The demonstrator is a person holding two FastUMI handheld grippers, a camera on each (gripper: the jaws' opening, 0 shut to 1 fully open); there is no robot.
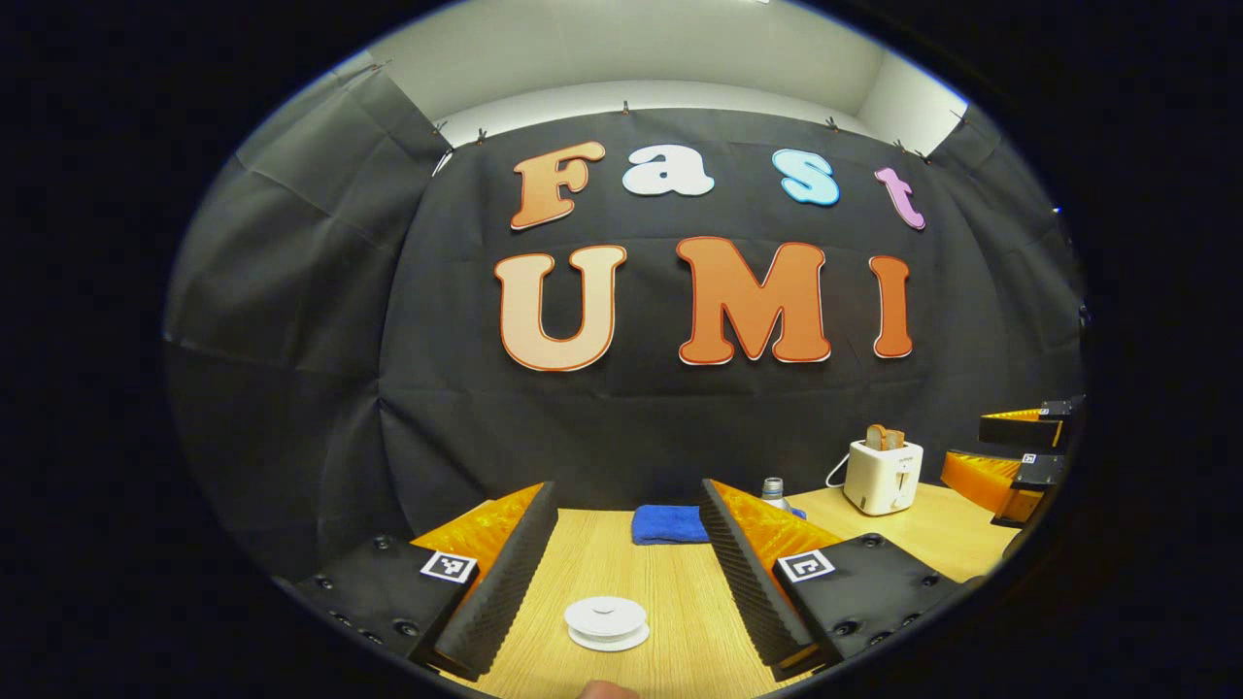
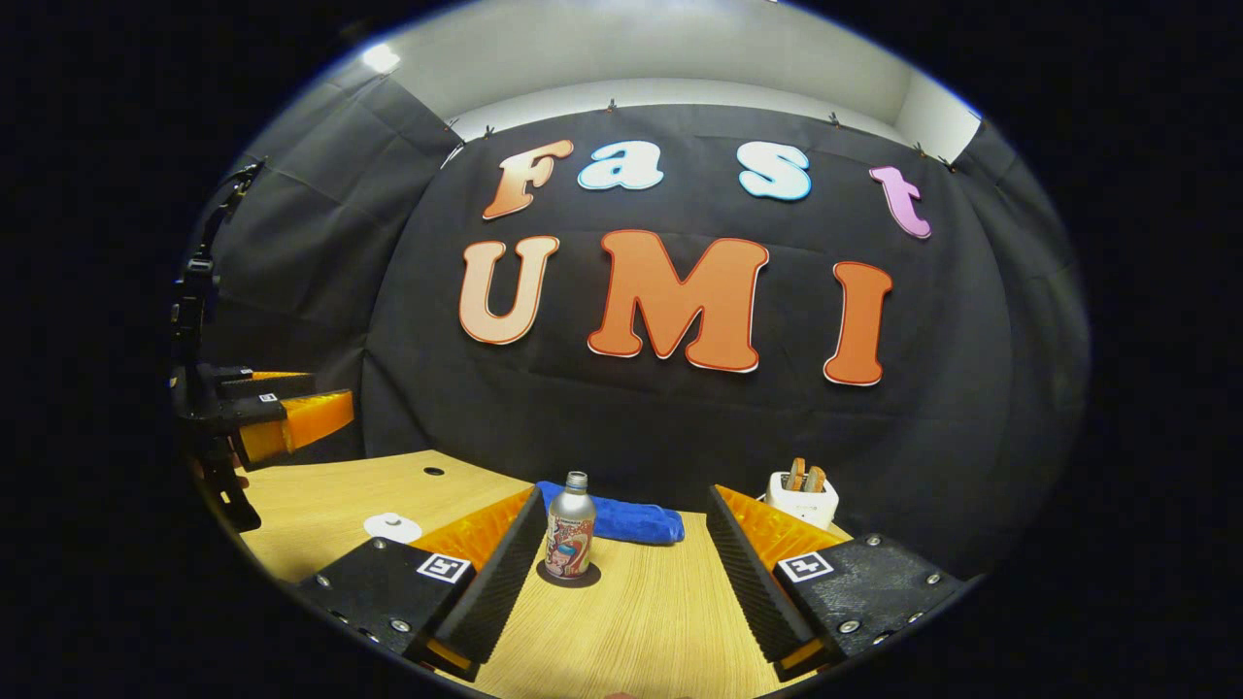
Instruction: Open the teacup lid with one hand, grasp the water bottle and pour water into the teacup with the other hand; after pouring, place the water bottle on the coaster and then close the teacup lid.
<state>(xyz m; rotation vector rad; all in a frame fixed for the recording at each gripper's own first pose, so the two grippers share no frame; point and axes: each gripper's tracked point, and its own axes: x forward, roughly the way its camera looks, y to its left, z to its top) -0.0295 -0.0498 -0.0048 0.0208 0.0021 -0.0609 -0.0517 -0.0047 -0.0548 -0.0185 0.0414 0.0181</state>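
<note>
A white teacup [image 1: 607,621] with its lid on stands on the wooden table, low between the fingers of my left gripper [image 1: 628,490], which is open and not touching it. The metal water bottle [image 2: 570,529] stands upright on a dark round coaster [image 2: 569,575], just inside the left finger of my open right gripper [image 2: 624,495]. In the left gripper view only the bottle's cap [image 1: 773,490] peeks over the right finger. The teacup [image 2: 392,527] shows small at the left in the right gripper view.
A folded blue cloth [image 2: 621,522] lies behind the bottle at the table's back edge. A white toaster [image 1: 882,474] with bread slices stands at the back right. Each gripper sees the other hovering off to the side: right gripper [image 1: 1000,449], left gripper [image 2: 291,396].
</note>
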